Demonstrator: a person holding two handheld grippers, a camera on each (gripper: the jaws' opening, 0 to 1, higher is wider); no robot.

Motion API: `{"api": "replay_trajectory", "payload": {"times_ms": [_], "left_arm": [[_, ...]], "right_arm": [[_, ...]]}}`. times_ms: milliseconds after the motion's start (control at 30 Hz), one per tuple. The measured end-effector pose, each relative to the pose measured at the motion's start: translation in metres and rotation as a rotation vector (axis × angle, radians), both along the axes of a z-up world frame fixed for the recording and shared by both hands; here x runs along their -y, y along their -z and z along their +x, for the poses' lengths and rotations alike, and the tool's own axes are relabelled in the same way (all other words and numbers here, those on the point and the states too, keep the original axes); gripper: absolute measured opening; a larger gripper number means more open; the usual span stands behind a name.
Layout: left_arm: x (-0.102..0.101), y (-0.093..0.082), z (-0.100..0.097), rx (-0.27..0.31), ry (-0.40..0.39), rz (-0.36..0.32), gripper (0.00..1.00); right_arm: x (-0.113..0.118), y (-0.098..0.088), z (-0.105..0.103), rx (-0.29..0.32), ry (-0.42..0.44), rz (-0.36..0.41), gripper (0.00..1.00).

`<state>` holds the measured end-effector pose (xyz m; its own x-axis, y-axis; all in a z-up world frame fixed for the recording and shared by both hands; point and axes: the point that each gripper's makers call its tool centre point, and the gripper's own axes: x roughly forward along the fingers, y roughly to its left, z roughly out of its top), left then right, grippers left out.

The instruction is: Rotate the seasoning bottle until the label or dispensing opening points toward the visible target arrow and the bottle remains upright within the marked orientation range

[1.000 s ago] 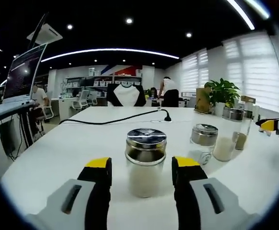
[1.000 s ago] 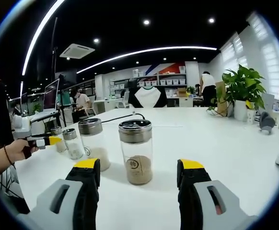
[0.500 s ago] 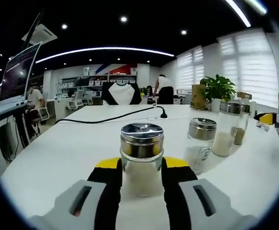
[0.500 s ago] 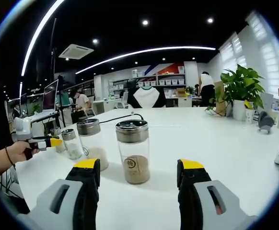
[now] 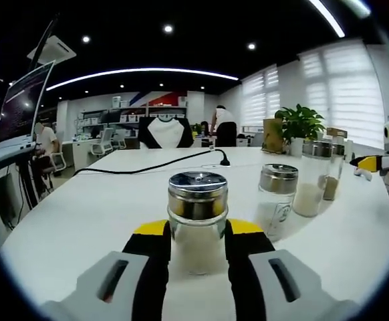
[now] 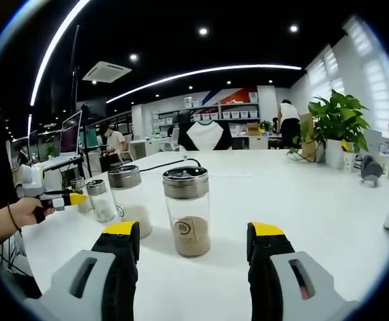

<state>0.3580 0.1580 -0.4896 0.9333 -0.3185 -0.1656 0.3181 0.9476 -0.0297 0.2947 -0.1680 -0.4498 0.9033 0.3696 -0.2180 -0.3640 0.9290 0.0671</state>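
Seasoning bottle (image 5: 197, 221) with a steel lid and pale contents stands upright on the white bench (image 5: 87, 214), clamped between the left tongs (image 5: 196, 235). To its right stand more bottles. The right tongs (image 6: 194, 242) are spread wide around a brown-filled bottle (image 6: 188, 210), not touching it.

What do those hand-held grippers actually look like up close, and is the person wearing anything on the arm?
Each gripper has two chunky black jaws capped with yellow tips, set in light grey housings with a dark slot on each side. That goes for the left gripper and the right gripper. In the right gripper view, the person's hand holding the left gripper has a thin dark band at the wrist.
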Motion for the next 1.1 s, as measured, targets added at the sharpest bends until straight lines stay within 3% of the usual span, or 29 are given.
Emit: {"api": "replay_trajectory", "payload": {"times_ms": [433,1100], "left_arm": [[-0.0022,-0.0003,-0.0009,-0.001,0.037,0.001,0.33],[0.0002,-0.0009,-0.0022,-0.016,0.184,0.009,0.33]], "right_arm": [[0.0048,-0.0008,0.0019,0.005,0.008,-0.002,0.66],[0.0003,-0.0073,0.0008,0.019,0.001,-0.004,0.66]]}}
